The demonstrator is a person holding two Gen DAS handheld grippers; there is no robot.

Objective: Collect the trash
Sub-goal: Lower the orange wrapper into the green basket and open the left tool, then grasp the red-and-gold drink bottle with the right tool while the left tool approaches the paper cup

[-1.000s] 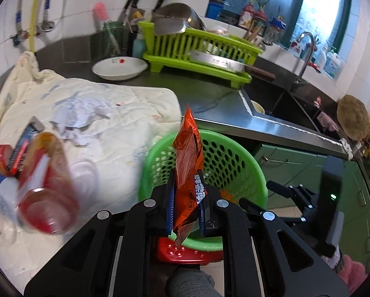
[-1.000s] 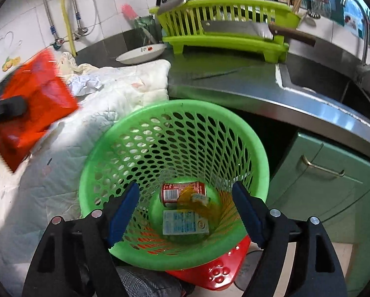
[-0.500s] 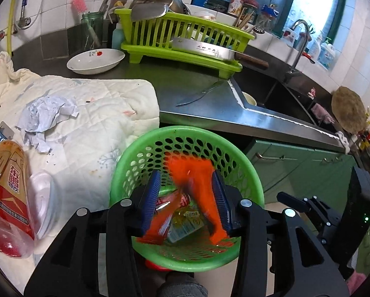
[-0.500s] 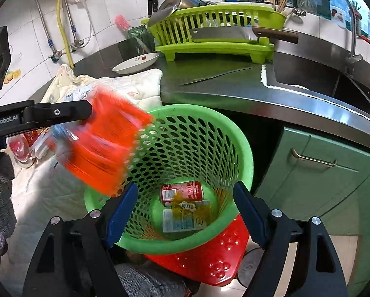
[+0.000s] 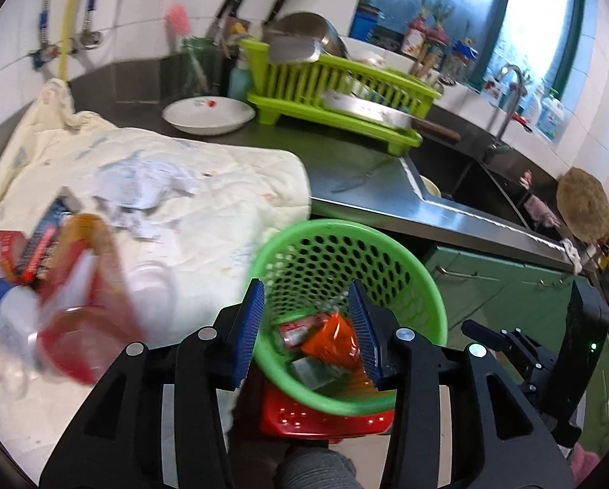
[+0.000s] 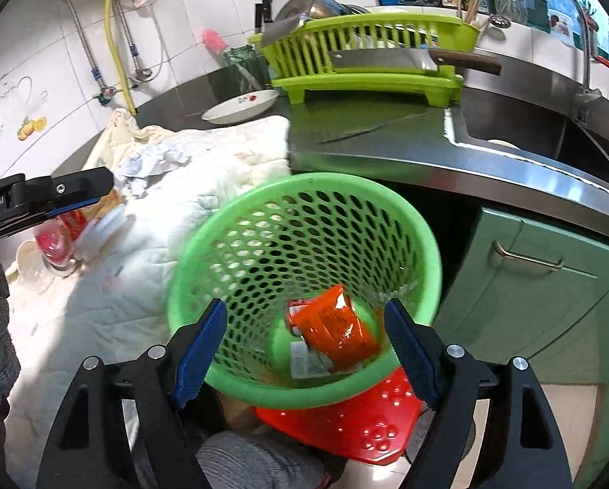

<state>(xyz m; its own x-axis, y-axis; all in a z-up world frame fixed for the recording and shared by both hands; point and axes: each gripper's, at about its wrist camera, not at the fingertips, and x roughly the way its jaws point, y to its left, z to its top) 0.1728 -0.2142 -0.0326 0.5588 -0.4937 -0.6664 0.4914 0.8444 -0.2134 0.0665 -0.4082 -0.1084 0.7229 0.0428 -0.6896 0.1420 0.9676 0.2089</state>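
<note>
Right wrist view, crinkled orange snack packet [image 6: 333,322] lying in green basket [image 6: 247,203]

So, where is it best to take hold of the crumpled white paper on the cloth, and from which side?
Grip the crumpled paper across its raised middle folds, coming from above. It lies loose and low on the quilted cloth, so its ridges probably give the fingers something to pinch.

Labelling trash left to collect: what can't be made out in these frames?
- Left wrist: bottle and wrappers on the cloth are motion-blurred; labels unreadable.
- Both views: items under the orange packet in the green basket are covered.
- Right wrist: left hand-held gripper cut by the edge.
</note>
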